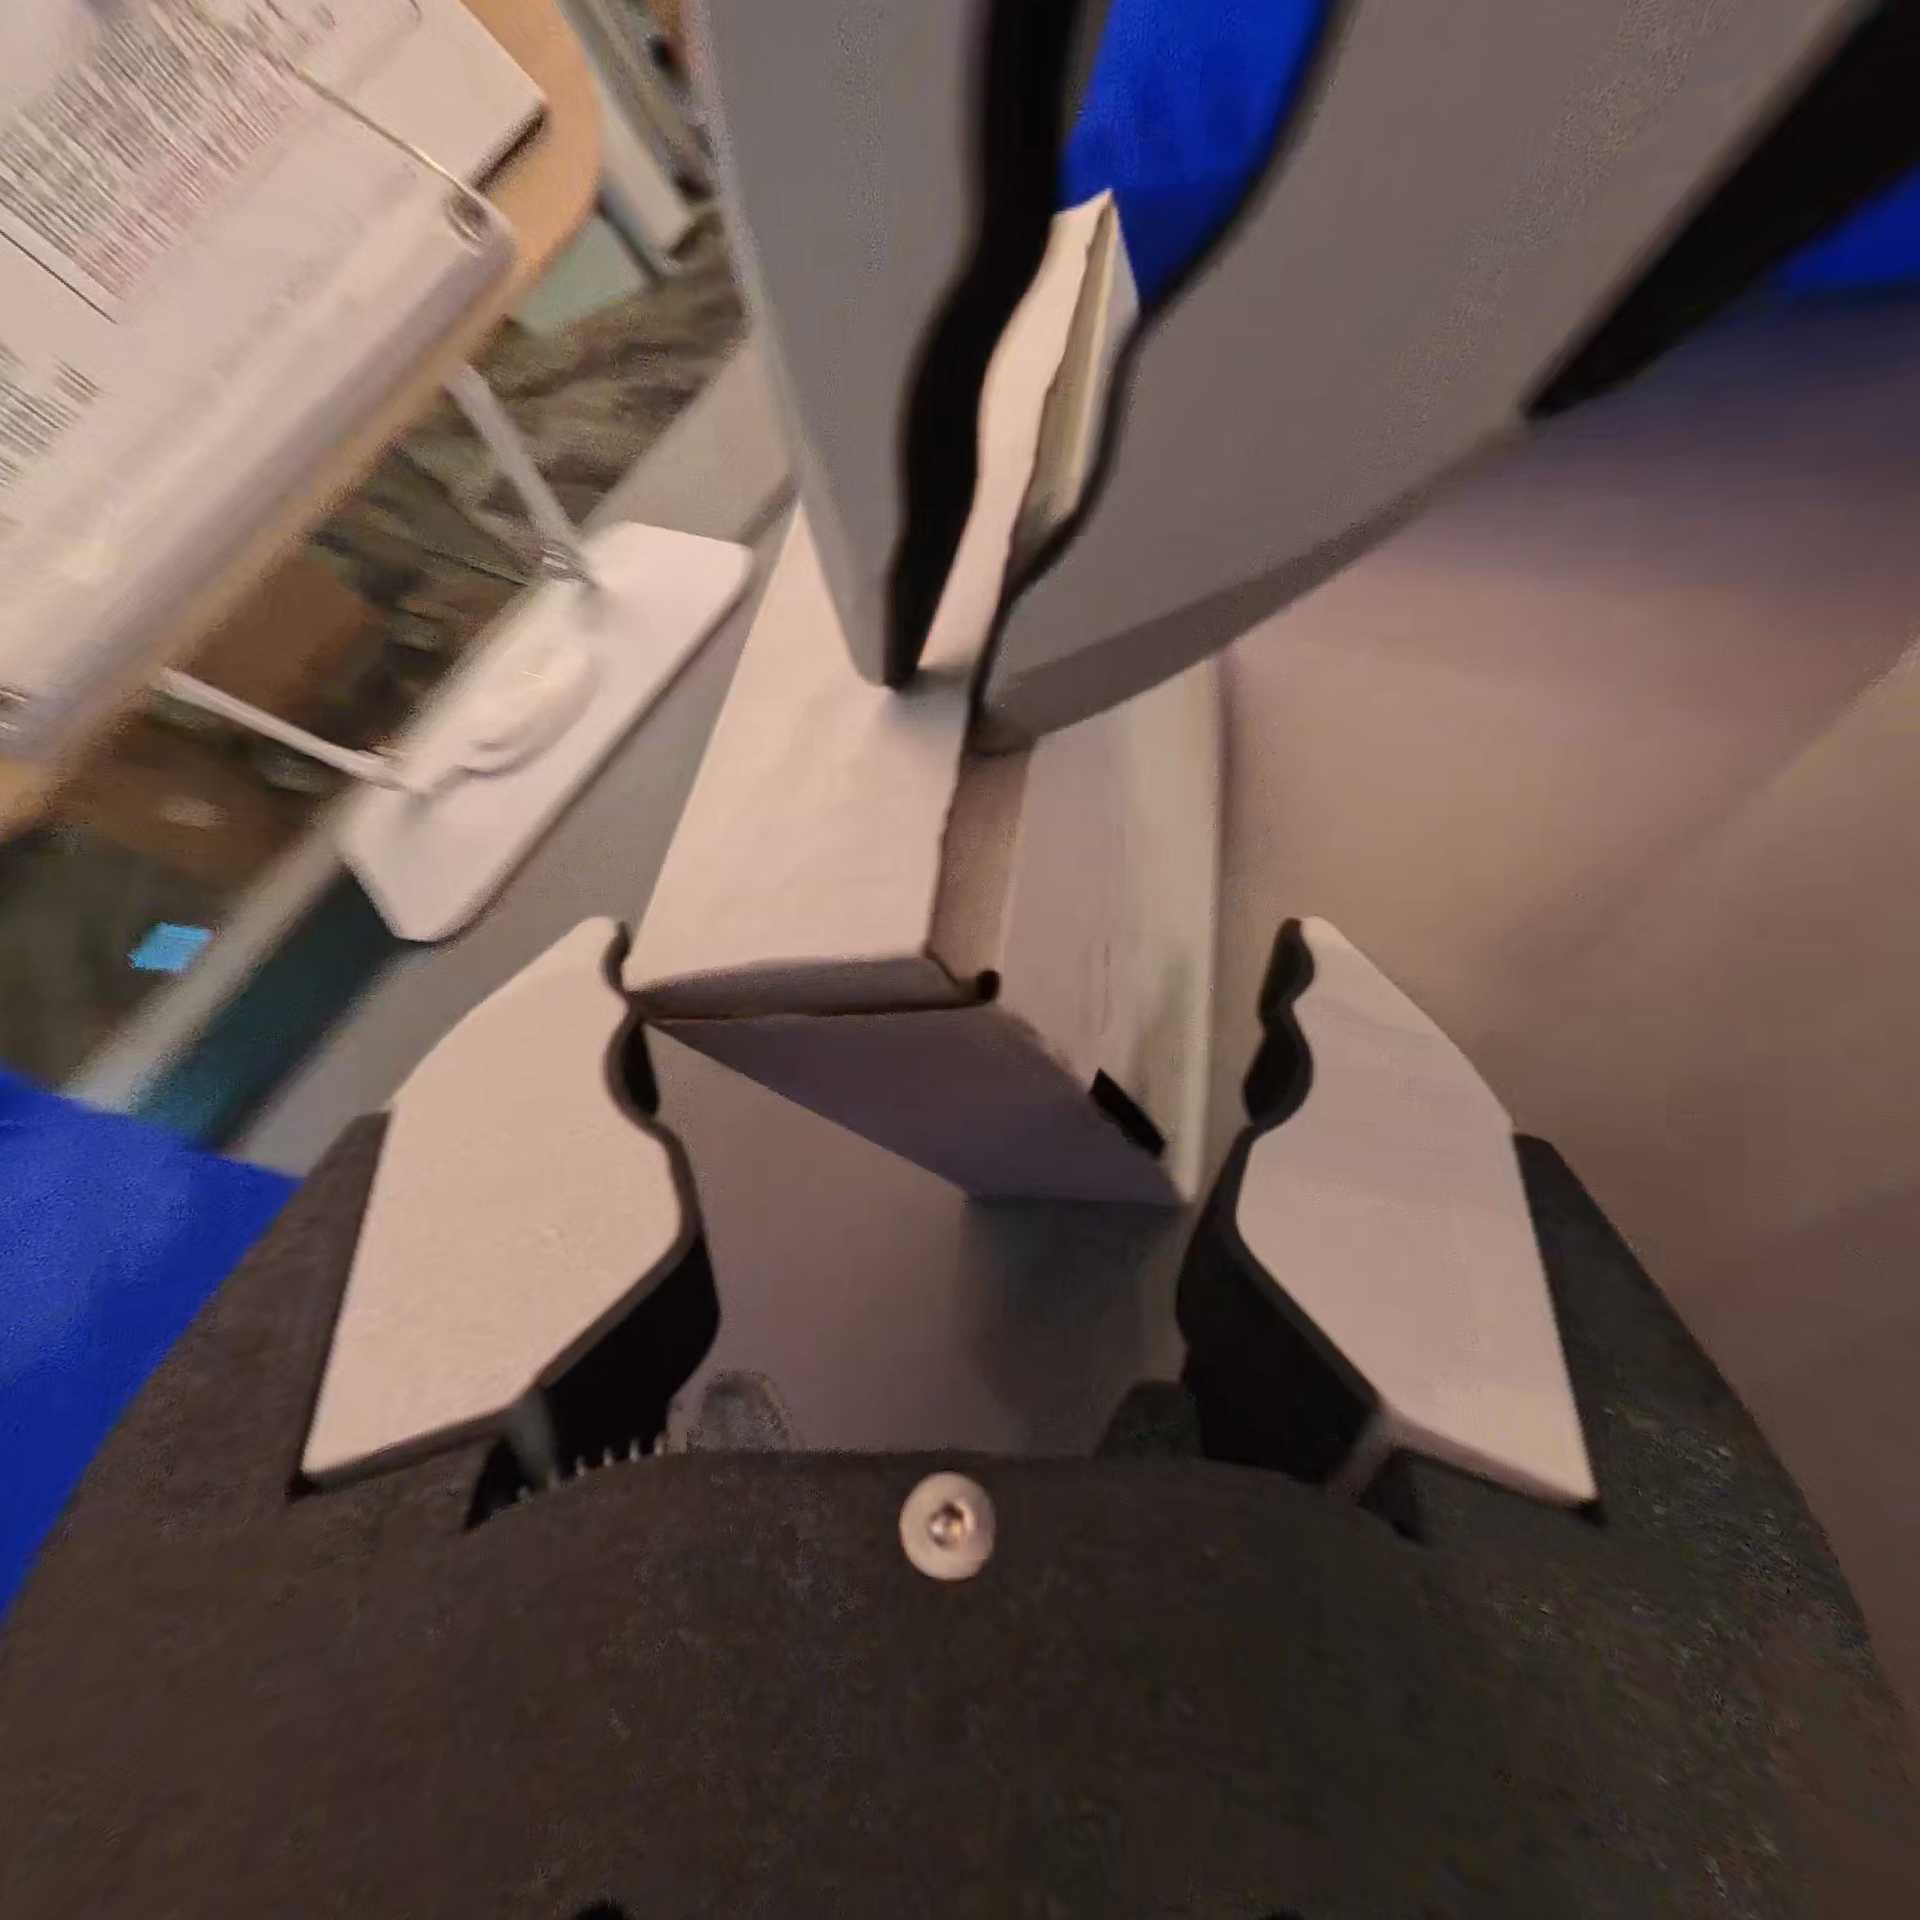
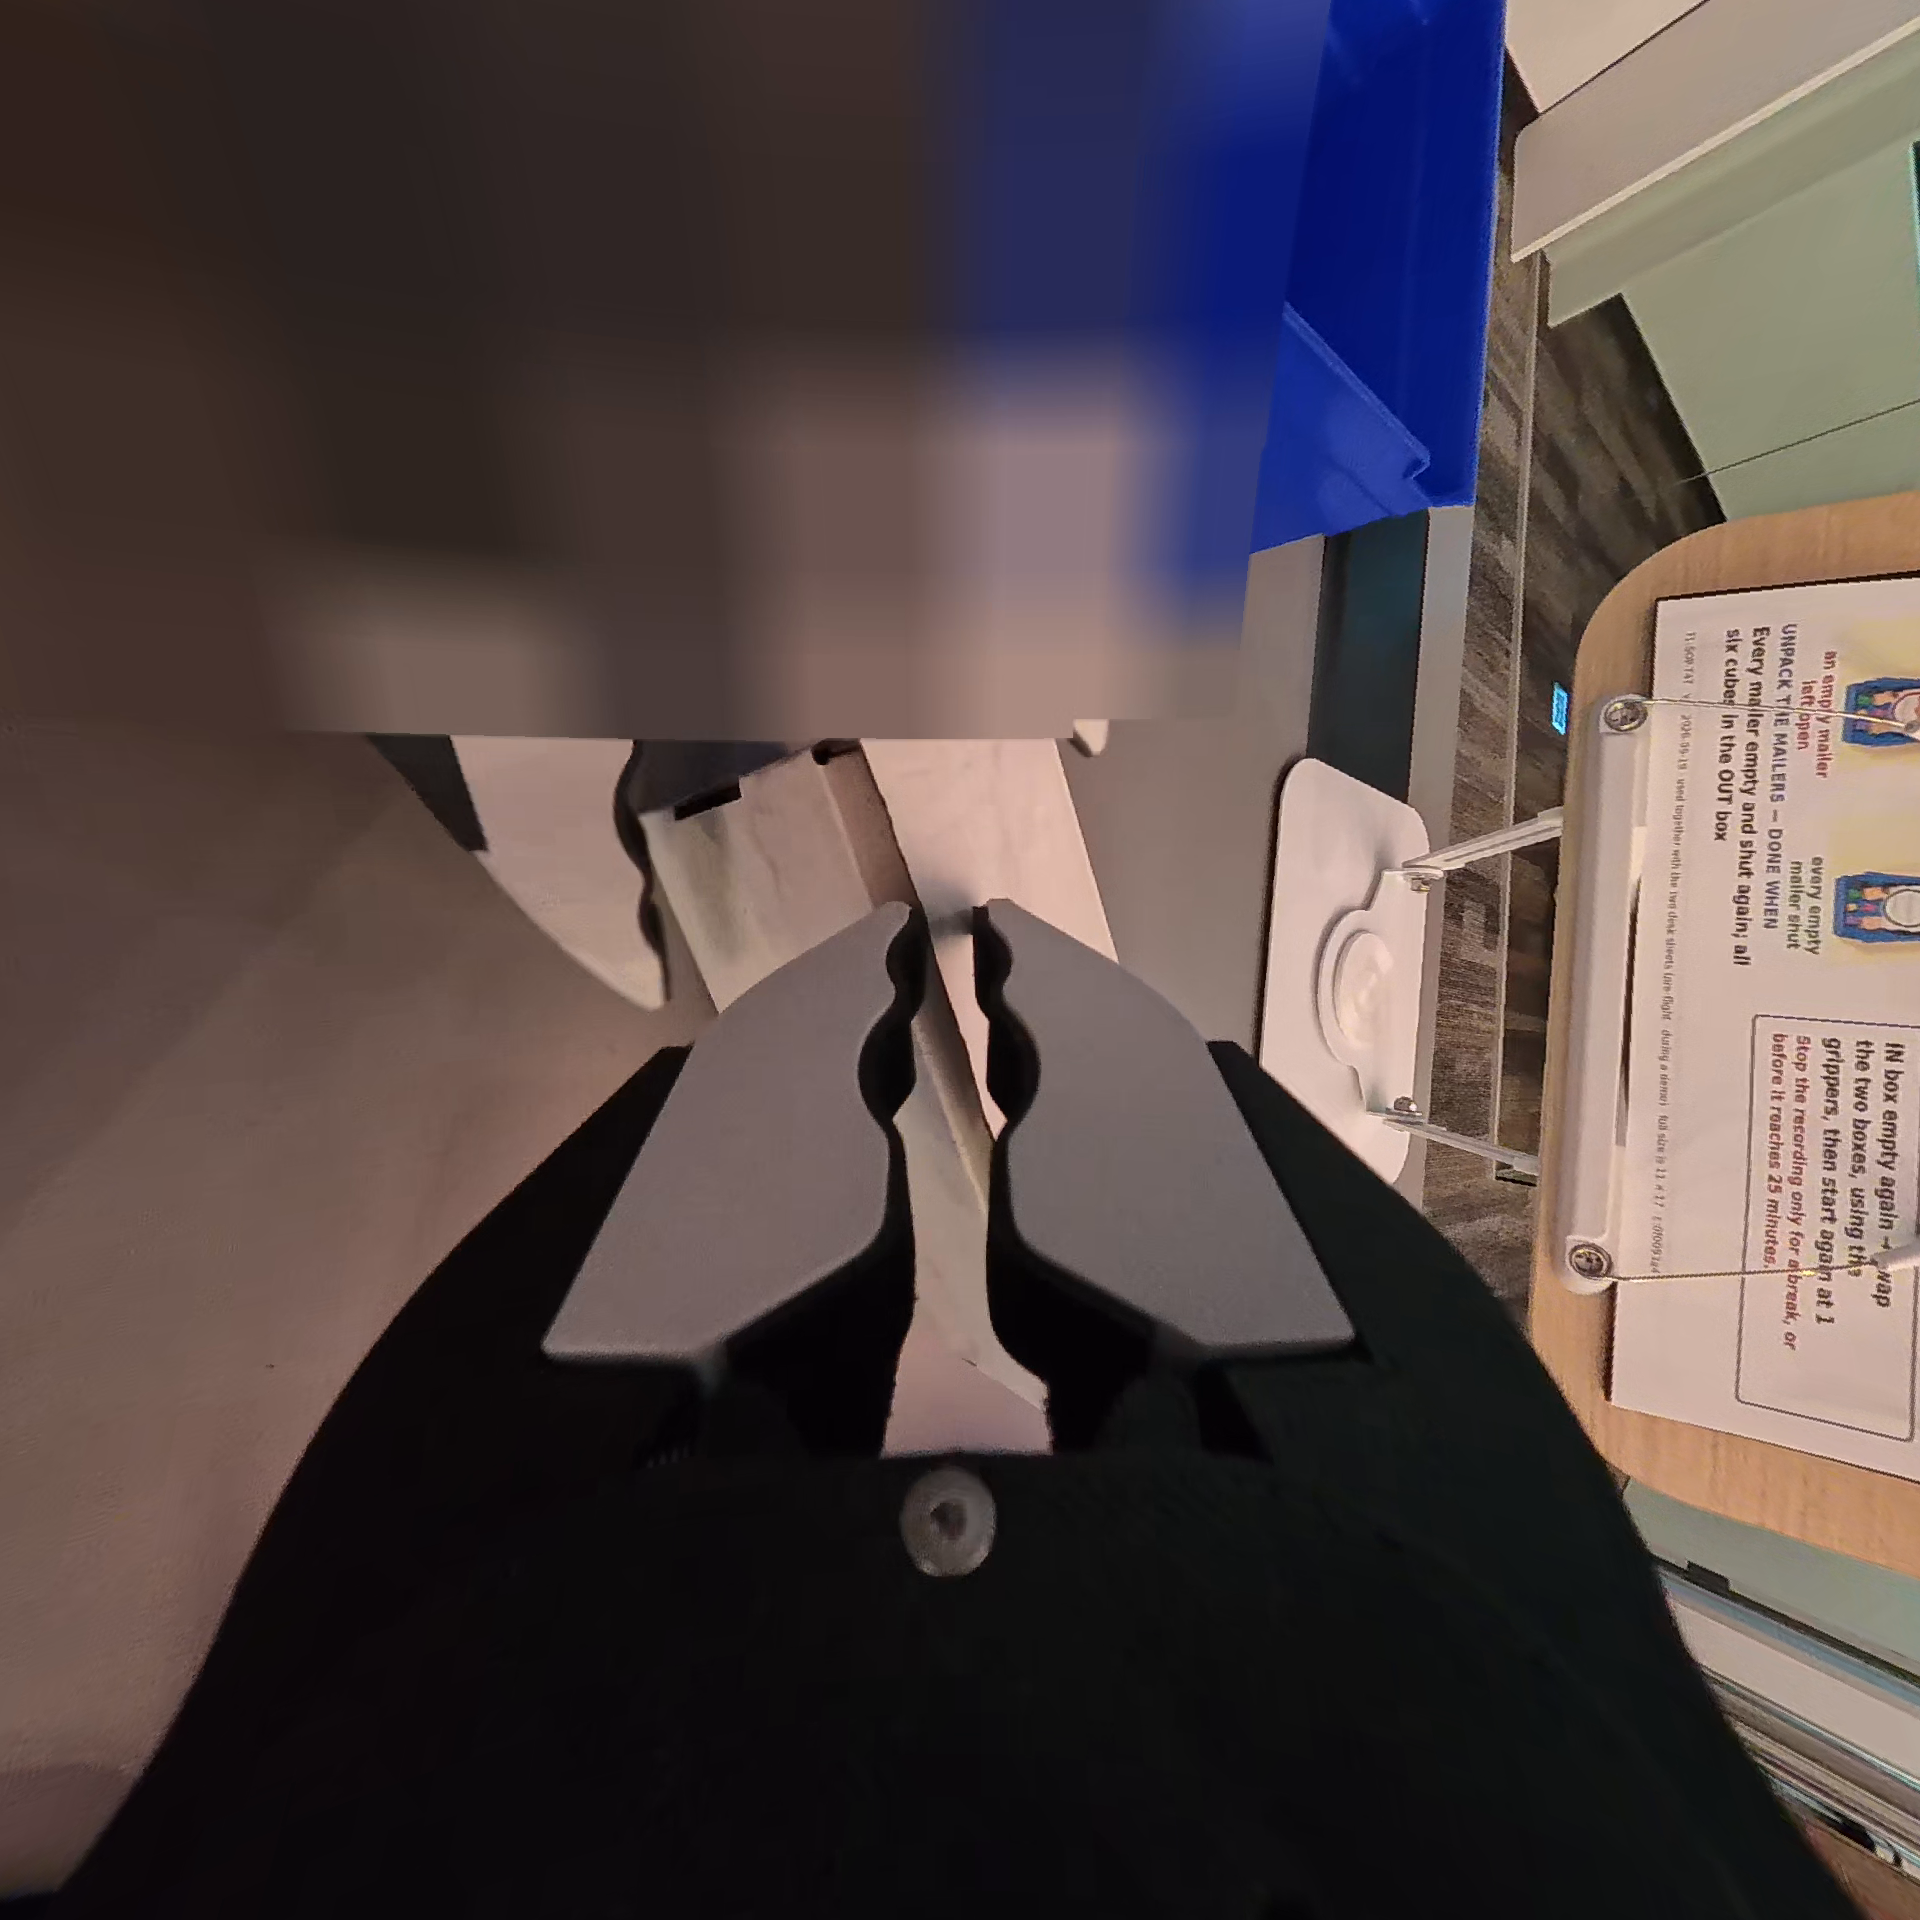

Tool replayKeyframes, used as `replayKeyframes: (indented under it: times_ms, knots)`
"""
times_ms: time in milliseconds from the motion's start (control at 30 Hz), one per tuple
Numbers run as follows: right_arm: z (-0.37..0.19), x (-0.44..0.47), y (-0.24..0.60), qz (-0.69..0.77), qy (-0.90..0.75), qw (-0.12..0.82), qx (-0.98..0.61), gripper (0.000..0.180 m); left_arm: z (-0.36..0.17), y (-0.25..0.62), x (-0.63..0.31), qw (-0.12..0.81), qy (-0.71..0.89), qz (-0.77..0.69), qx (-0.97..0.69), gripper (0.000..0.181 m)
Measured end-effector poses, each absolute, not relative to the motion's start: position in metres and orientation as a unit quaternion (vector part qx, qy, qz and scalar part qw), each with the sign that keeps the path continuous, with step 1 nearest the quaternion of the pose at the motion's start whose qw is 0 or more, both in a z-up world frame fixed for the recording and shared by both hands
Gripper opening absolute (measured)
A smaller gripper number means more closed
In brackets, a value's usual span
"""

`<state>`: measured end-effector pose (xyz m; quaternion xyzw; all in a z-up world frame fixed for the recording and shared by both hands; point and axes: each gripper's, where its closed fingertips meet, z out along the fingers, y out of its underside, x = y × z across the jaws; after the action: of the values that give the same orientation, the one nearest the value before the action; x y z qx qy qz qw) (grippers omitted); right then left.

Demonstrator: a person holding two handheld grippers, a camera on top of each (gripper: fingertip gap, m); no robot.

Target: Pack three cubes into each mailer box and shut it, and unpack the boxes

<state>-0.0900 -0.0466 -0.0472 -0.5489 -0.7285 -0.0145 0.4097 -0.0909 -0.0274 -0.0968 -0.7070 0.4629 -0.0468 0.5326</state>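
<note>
The right gripper (image 2: 945,914) pinched a flap of the white mailer box (image 1: 821,831), while the left gripper (image 1: 951,971) stood wide around it. Only the right wrist view showed the printed sheet (image 2: 1766,1018) far right. I could not see inside the box.

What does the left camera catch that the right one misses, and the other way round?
Only the left view shows the left tongs wide open around the white mailer box. Only the right view shows the printed sheet on a wooden board and the blue bin. Both show the right tongs shut on a box flap and the white stand base.
</note>
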Motion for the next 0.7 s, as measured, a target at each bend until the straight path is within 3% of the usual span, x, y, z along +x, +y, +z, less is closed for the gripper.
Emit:
replayKeyframes:
  times_ms: [33, 167, 433, 700]
  knots:
    - [-0.047, -0.09, -0.046, -0.015, -0.728, 0.41, -0.55, 0.009, -0.098, -0.028, -0.089, 0.52, 0.445, -0.094, -0.723, 0.114]
    - [-0.047, -0.09, -0.047, -0.02, -0.726, 0.404, -0.556, 0.009, -0.086, -0.023, -0.09, 0.524, 0.396, -0.205, -0.726, 0.118]
    - [-0.048, -0.096, -0.059, -0.017, -0.735, 0.381, -0.561, 0.009, -0.101, -0.033, -0.072, 0.503, 0.431, -0.233, -0.712, 0.129]
    - [-0.047, -0.104, -0.07, -0.018, -0.744, 0.381, -0.549, 0.009, -0.1, -0.042, -0.073, 0.467, 0.431, -0.311, -0.707, 0.094]
